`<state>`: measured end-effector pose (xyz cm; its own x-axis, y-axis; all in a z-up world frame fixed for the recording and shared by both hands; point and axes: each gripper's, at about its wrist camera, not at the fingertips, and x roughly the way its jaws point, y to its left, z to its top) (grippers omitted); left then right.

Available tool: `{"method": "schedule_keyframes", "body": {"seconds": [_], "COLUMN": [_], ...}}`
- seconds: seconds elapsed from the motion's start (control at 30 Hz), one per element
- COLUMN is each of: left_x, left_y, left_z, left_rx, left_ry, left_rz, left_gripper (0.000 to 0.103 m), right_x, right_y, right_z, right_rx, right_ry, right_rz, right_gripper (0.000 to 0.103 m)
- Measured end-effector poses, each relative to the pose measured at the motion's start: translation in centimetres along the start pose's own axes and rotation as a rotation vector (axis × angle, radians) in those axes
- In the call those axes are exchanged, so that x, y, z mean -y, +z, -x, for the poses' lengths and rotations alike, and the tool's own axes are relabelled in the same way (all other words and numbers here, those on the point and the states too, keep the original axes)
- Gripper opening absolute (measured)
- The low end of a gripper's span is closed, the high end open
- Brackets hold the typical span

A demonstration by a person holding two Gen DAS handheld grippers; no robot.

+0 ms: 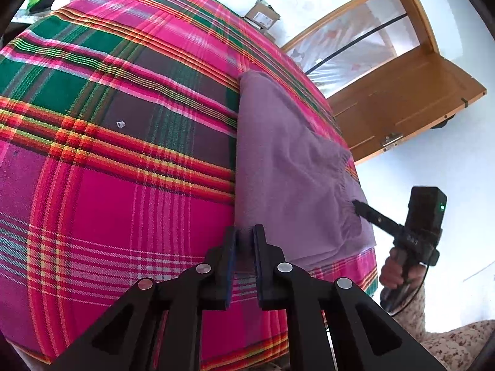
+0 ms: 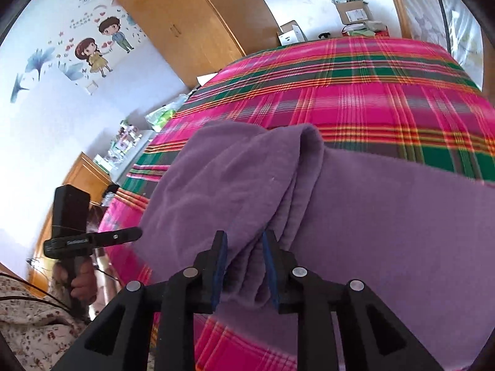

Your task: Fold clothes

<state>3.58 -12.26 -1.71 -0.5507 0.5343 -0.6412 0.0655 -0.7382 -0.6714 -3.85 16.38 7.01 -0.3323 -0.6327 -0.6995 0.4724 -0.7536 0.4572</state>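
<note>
We are pinching the near edge of the purple garment (image 1: pixel 287 167) with the left gripper (image 1: pixel 244 235), and bunched folds (image 2: pixel 247 262) with the right gripper (image 2: pixel 244 241). It is lying along the plaid bed's (image 1: pixel 108 170) near-right edge; open plaid is stretching far left. Only the right view is showing a wardrobe (image 2: pixel 191 21).

Purple garment (image 2: pixel 371 216): soft matt fleece, slightly napped, gathered edge. Plaid bedcover (image 1: pixel 108 123): flat woven cloth, matt, visible thread lines. Left gripper (image 1: pixel 244 244) and right gripper (image 2: pixel 243 256): matt black plastic arms, dull silver metal pivot pins, blue rubbery pads. Door (image 1: pixel 402 99): smooth varnished wood, faint sheen, metal hinge. Wardrobe (image 2: pixel 191 21): same glossy wood. Boxes (image 2: pixel 352 10): plain cardboard. Sleeve (image 2: pixel 27 318): floral printed cloth.
</note>
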Motion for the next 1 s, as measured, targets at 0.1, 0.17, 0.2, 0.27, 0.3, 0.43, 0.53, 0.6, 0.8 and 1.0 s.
{"method": "schedule_keyframes", "body": {"seconds": [0.1,0.17,0.2,0.27,0.3,0.43,0.53,0.6,0.8,1.0], "left_x": [0.2,0.3,0.4,0.5,0.6,0.8,0.8,1.0,1.4,1.4], "left_y": [-0.1,-0.1,-0.1,-0.1,-0.1,-0.3,-0.3,-0.3,-0.6,-0.8], "left_z": [0.0,-0.1,-0.1,-0.2,-0.2,-0.3,-0.4,-0.4,-0.4,-0.4], "left_rx": [0.003,0.004,0.005,0.005,0.006,0.008,0.01,0.012,0.02,0.017], "left_ry": [0.008,0.014,0.018,0.025,0.028,0.036,0.043,0.051,0.066,0.07], "left_rz": [0.001,0.0,-0.002,-0.004,-0.004,0.001,0.005,0.007,0.004,0.006], "left_gripper": [0.011,0.011,0.011,0.011,0.011,0.011,0.011,0.011,0.011,0.018], "right_x": [-0.4,-0.8,-1.0,-1.0,-0.9,-0.7,-0.6,-0.5,-0.2,0.6], "right_y": [-0.2,-0.4,-0.5,-0.7,-0.8,-1.1,-1.4,-1.5,-2.1,-2.8], "right_z": [0.0,-0.1,-0.4,-0.6,-0.8,-0.4,-0.1,0.1,0.6,0.9], "right_rx": [-0.004,-0.007,-0.011,-0.022,-0.028,-0.017,-0.008,-0.002,0.017,0.013], "right_ry": [0.026,0.035,0.034,0.029,0.025,0.035,0.044,0.05,0.067,0.083], "right_rz": [0.007,0.021,0.033,0.028,0.024,0.017,0.012,0.009,-0.001,-0.038], "right_gripper": [0.025,0.034,0.037,0.037,0.037,0.037,0.037,0.037,0.008,0.008]}}
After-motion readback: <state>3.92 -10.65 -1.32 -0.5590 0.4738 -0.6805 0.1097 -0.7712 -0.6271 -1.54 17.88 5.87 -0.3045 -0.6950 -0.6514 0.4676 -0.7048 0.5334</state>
